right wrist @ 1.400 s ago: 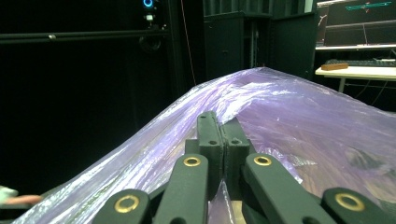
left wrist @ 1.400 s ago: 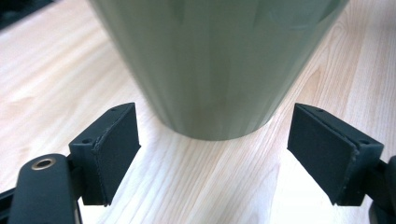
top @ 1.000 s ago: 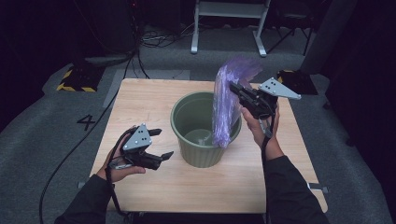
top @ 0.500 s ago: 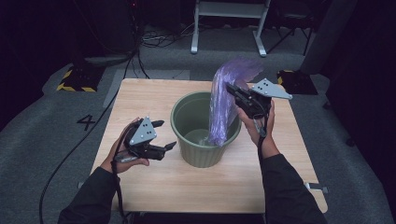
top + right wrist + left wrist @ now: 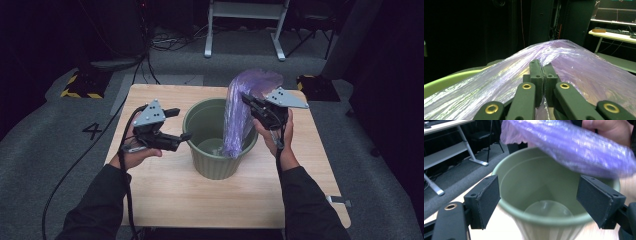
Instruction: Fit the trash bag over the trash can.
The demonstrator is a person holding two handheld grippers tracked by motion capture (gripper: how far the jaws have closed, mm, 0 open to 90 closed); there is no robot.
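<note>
In the high view a green bin (image 5: 217,145) stands at the centre of the frame on a light wooden table (image 5: 165,195). A purple plastic bag (image 5: 240,115) hangs at its right side. The top of the bag bulges up above the rim in the upper middle of the frame, and its lower end drops inside the bin toward the right wall.

The right gripper (image 5: 252,105) sits just right of the bin, held by a hand that comes up from the lower right. Its jaws are closed tight on the bag. In the right gripper view (image 5: 543,75) the two jaws meet in the middle of the frame with the thin purple film pinched between them, and the film spreads out to both sides and away from the camera. The green rim shows at the lower left of that view.

The left gripper (image 5: 180,125) is at the left of the bin in the high view, its jaws pointing right toward the bin wall. The jaws stand wide apart with nothing between them. In the left gripper view (image 5: 546,205) the bin's mouth fills the gap between the two black pads (image 5: 487,200). The bag (image 5: 574,150) crosses the upper right of that frame, above and beyond the jaws and clear of them.
</note>
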